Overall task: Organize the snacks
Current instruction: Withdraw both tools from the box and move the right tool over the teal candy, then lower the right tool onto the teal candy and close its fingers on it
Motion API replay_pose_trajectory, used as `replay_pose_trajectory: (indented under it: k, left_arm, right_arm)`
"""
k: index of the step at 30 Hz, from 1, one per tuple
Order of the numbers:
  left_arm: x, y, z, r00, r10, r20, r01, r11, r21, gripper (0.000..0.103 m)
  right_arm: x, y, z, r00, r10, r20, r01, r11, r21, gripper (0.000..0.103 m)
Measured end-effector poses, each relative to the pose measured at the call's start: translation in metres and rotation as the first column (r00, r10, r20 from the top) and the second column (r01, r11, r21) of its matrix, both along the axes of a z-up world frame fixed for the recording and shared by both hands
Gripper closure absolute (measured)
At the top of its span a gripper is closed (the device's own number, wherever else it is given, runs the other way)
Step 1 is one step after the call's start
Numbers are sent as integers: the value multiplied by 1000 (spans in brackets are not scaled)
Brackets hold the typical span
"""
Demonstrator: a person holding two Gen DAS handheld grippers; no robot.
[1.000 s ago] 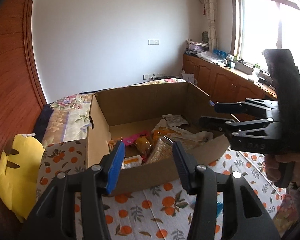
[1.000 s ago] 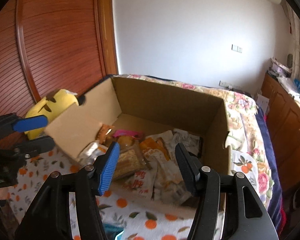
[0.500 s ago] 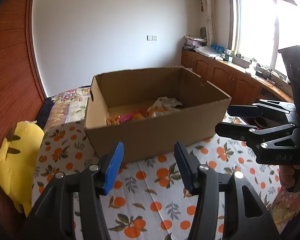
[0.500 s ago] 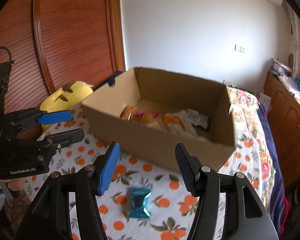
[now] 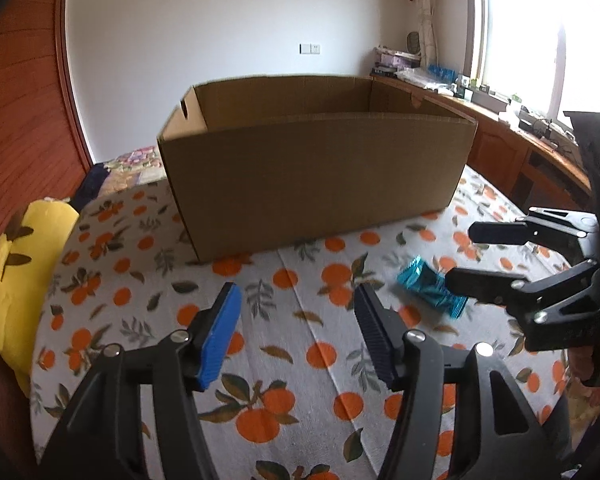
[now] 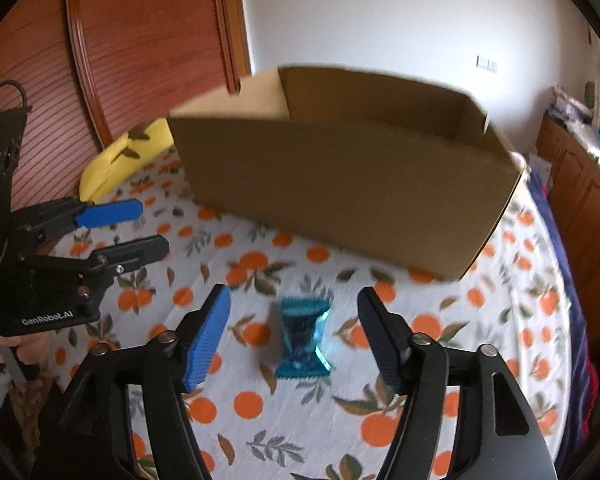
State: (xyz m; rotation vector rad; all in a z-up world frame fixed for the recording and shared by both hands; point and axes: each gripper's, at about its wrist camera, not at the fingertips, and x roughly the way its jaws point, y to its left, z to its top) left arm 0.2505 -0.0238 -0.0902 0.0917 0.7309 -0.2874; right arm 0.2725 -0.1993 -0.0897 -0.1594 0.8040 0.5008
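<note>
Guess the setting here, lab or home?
Most likely a home bedroom. The cardboard box and blue snack packet sit on an orange-print bedsheet, a yellow plush toy lies beside it, and a wooden wardrobe door stands behind.

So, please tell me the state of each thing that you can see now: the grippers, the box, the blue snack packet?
Left gripper: open, empty, above the cloth.
Right gripper: open, empty, lined up over the blue snack packet.
Blue snack packet: lying on the orange-print cloth, outside the box, not gripped.
Cardboard box: open at the top, standing on the cloth.
</note>
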Motion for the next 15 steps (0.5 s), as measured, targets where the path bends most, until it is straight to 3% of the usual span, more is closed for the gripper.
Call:
replay_pose_trajectory:
  k: [5, 15]
  left_arm:
    - [2, -3, -13, 999, -3, -33, 3, 1000, 1, 42]
    - [13, -2, -29, 997, 9, -78, -8, 1000, 17, 40]
  right_arm:
    - [7, 3, -25, 999, -12, -45, 10, 999, -31, 33]
    - [16, 12, -39, 998, -19, -61, 15, 997, -76, 33]
